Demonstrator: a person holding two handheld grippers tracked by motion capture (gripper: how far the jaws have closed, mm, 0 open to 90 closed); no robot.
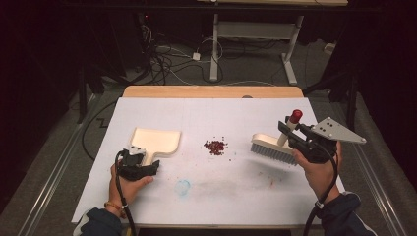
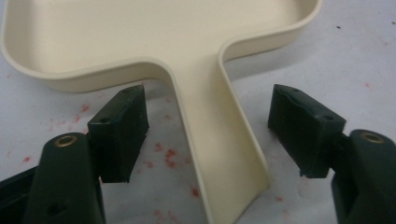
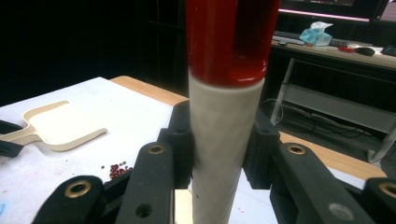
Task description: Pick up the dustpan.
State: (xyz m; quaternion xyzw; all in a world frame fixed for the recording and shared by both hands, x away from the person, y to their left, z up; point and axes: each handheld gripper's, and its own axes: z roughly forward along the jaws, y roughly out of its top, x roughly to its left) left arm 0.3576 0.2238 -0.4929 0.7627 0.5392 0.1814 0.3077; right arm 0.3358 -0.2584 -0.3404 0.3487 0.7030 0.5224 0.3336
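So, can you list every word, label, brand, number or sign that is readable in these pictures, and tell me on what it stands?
None: no readable text anywhere.
Dustpan: plain cream, no label.
Brush, its handle white with a red tip: no print.
Grey plate on the right gripper: holes, no writing.
Background desk items: too small and blurred to read.

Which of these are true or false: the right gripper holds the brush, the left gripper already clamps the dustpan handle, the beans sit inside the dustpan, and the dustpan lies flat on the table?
1. The right gripper is shut on the brush handle. True.
2. The left gripper clamps the dustpan handle. False: the pads stand apart from the handle on both sides.
3. The red beans sit inside the dustpan. False: they lie on the table, between dustpan and brush.
4. The dustpan lies flat on the table. True.
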